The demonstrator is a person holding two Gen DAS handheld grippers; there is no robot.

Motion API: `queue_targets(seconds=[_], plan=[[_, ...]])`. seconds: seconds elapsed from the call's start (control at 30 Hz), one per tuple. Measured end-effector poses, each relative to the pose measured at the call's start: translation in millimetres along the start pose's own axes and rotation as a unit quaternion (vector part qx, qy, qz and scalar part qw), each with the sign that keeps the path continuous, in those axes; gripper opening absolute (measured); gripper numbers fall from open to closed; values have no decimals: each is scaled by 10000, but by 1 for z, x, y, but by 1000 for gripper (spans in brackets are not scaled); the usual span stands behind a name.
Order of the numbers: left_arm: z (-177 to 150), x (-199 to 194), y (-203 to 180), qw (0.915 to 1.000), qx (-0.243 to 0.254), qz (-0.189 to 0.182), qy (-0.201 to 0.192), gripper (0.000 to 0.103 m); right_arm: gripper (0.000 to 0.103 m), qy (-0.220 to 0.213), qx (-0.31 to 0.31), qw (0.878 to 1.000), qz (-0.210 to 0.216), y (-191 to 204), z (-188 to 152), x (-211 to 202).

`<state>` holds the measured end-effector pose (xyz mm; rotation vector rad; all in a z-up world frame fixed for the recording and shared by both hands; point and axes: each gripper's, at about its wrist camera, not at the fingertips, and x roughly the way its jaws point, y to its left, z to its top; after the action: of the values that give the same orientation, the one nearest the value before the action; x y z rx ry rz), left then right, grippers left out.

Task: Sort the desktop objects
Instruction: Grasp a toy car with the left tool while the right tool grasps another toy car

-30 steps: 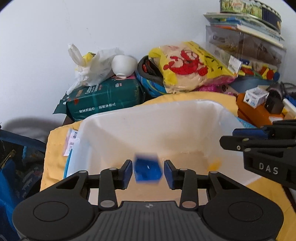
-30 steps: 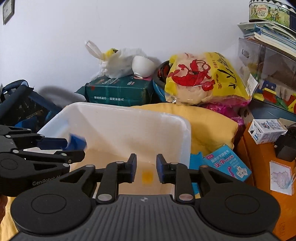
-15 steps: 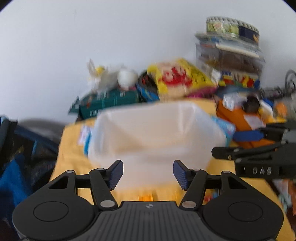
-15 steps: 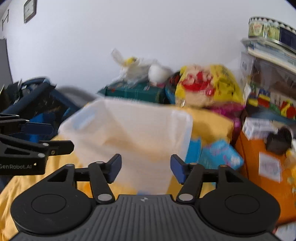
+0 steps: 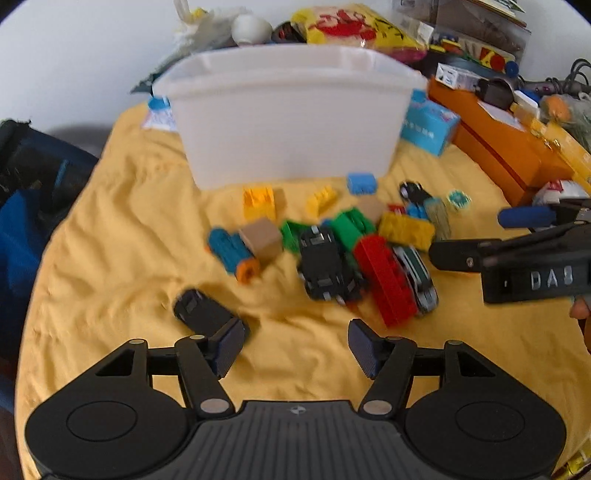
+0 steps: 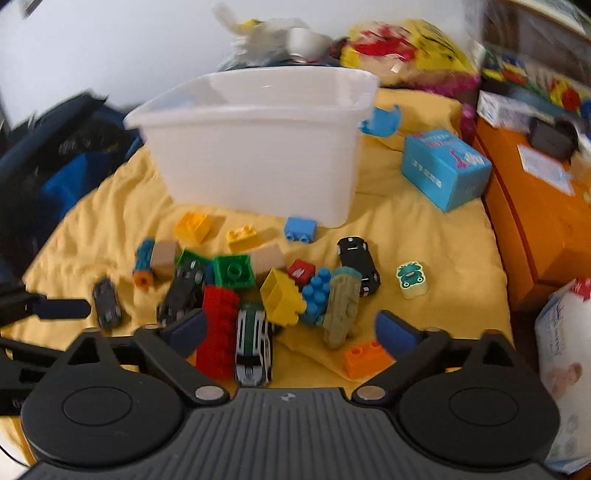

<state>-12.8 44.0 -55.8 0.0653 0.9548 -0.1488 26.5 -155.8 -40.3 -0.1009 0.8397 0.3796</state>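
A white plastic bin (image 5: 288, 114) (image 6: 258, 147) stands at the back of a yellow cloth (image 5: 122, 258). In front of it lies a pile of toy bricks and toy cars: a red brick (image 5: 386, 280) (image 6: 218, 325), a black car (image 5: 327, 266), a green-and-white car (image 6: 255, 343), a yellow brick (image 6: 282, 295), an orange brick (image 6: 367, 358). My left gripper (image 5: 295, 347) is open and empty, low over the cloth, next to a small black car (image 5: 201, 310). My right gripper (image 6: 291, 328) is open and empty above the pile's near edge.
A blue box (image 6: 445, 166) and an orange box (image 6: 539, 206) stand to the right. A yellow snack bag (image 5: 354, 26) and other clutter are behind the bin. A dark blue bag (image 5: 33, 177) sits at the left. A white pack (image 6: 569, 358) is at the near right.
Both grippers let their bricks drop into the bin, opened wide, and pulled back and down from over the bin to the toy pile on the cloth.
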Motion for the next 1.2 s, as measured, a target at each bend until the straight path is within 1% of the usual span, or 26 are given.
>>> queue_targets(seconds=[0.07, 0.17, 0.2, 0.23, 0.3, 0.37, 0.4, 0.47, 0.53, 0.57, 0.6, 0.67, 0.73, 0.77, 0.83, 0.97, 1.03, 1.1, 1.13, 1.17, 1.2], plan=[[-9, 4, 0, 9999, -29, -61, 79, 66, 103, -97, -326, 9994, 17, 7, -9, -2], [-19, 7, -3, 9997, -18, -164, 179, 66, 103, 164, -642, 9978, -82, 19, -20, 6], [-22, 8, -4, 9997, 15, -174, 181, 66, 102, 134, -702, 9974, -53, 20, -25, 6], [-24, 7, -5, 9998, 56, -149, 152, 66, 102, 81, -698, 9975, -19, 20, -29, 5], [-26, 5, -6, 9998, 130, -128, 86, 66, 98, 39, -476, 9988, 145, 16, -35, 5], [-26, 1, -5, 9998, 156, -130, -60, 66, 86, 300, -288, 9985, 346, 11, -39, 10], [-26, 0, -5, 9997, 169, -124, -100, 66, 83, 406, -309, 9979, 397, 10, -40, 12], [-25, -2, -4, 9996, 207, -123, -161, 66, 67, 442, -360, 9975, 410, 10, -44, 11], [-25, -2, -2, 9995, 221, 3, -218, 65, 62, 460, -370, 9976, 372, 10, -45, 11], [-24, -2, 0, 9994, 205, 113, -246, 64, 56, 476, -351, 9975, 390, 10, -45, 11], [-23, -2, 4, 9991, 163, 270, -274, 65, 55, 477, -349, 9971, 487, 10, -45, 11], [-18, 2, 17, 9988, -113, 440, -202, 64, 54, 426, -372, 9960, 689, 13, -43, 10], [-14, 8, 35, 9967, -684, 421, -94, 63, 55, 354, -466, 9958, 698, 21, -42, 9], [-12, 12, 43, 9946, -951, 418, -37, 60, 55, 330, -520, 9957, 691, 24, -41, 9], [-11, 18, 57, 9899, -1370, 355, -6, 58, 55, 233, -515, 9958, 720, 27, -39, 7], [-7, 30, 76, 9824, -1868, 36, 36, 52, 54, -98, -562, 9949, 838, 32, -26, 1], [-5, 37, 80, 9804, -1969, -64, 7, 51, 52, -212, -454, 9935, 1019, 36, -14, 3], [-3, 45, 82, 9802, -1976, -97, 14, 51, 45, -165, -341, 9920, 1202, 40, -1, 13], [-2, 47, 82, 9807, -1953, -116, -27, 50, 38, -118, -327, 9915, 1253, 44, 4, 18], [-2, 48, 81, 9819, -1888, -132, -64, 40, 34, -62, -282, 9912, 1295, 47, 9, 24], [-1, 50, 79, 9839, -1783, -122, -70, 34, 33, 3, -198, 9906, 1353, 48, 12, 29]])
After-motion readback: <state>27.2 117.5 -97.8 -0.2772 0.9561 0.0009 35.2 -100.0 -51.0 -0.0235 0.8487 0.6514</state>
